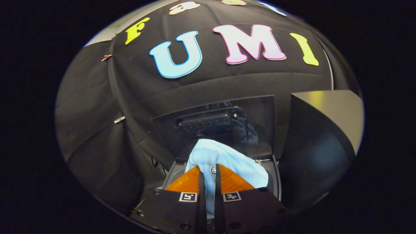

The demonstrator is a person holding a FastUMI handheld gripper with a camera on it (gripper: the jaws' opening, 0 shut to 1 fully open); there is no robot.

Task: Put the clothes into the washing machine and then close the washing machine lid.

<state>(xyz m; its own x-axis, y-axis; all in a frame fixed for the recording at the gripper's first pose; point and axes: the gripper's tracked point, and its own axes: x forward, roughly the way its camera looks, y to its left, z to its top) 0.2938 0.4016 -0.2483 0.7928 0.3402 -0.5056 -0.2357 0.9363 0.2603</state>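
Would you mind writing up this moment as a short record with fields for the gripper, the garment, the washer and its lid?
gripper: gripper, fingers close together, pinching a fold of the shirt
garment: light blue shirt with a small button, bunched between and just ahead of the fingers
washer: washing machine, top opening right under the shirt
lid: lid raised upright beyond the shirt, not yet closed
task stage: shirt held over the opening; whether it is inside the tub cannot be told
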